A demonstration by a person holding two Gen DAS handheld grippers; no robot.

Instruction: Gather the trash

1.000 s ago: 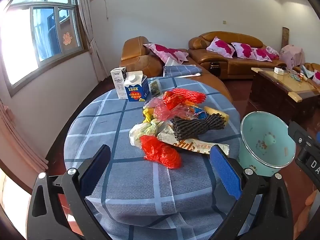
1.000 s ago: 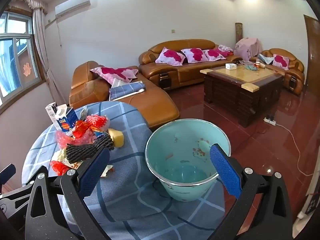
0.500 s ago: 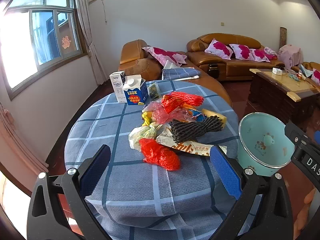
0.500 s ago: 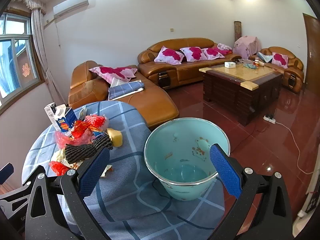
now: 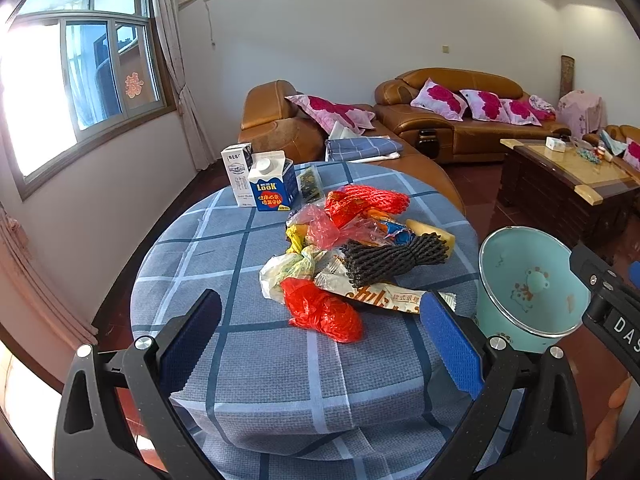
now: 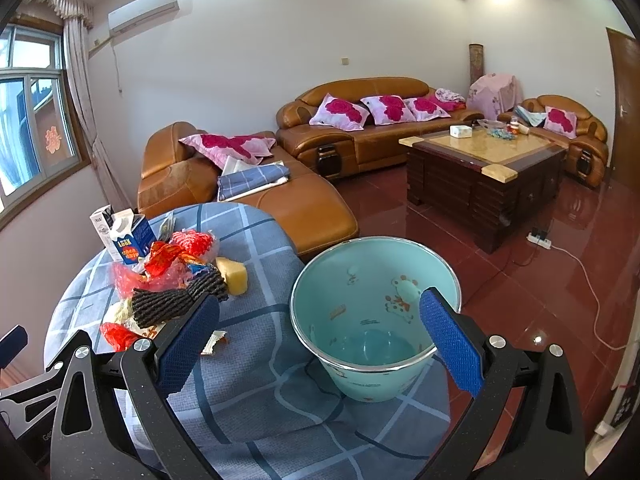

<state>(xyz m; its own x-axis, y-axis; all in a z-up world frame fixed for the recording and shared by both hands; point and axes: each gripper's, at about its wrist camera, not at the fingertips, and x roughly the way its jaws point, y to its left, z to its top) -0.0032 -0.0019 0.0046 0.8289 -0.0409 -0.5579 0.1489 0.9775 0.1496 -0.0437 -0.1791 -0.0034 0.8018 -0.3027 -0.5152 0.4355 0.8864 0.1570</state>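
Note:
A heap of trash lies on the round table (image 5: 248,360) with its blue checked cloth: a red plastic bag (image 5: 320,312) nearest me, a snack wrapper (image 5: 384,294), a black foam net (image 5: 394,258), a red net (image 5: 366,200), pink film and a yellow sponge (image 5: 434,236). My left gripper (image 5: 320,344) hovers open just short of the red bag, holding nothing. A teal bin (image 6: 372,312) stands at the table's right edge. My right gripper (image 6: 316,340) is open in front of the bin's rim, empty; the black foam net (image 6: 176,300) lies to its left.
A blue milk carton (image 5: 272,186) and a white carton (image 5: 238,174) stand upright at the table's far side. Behind are brown leather sofas (image 6: 360,136) with pink cushions, a dark coffee table (image 6: 484,168) and a red tiled floor with a power strip (image 6: 540,240).
Both wrist views shifted only slightly; the left one drew back a little from the heap. Both grippers stayed open and nothing on the table moved.

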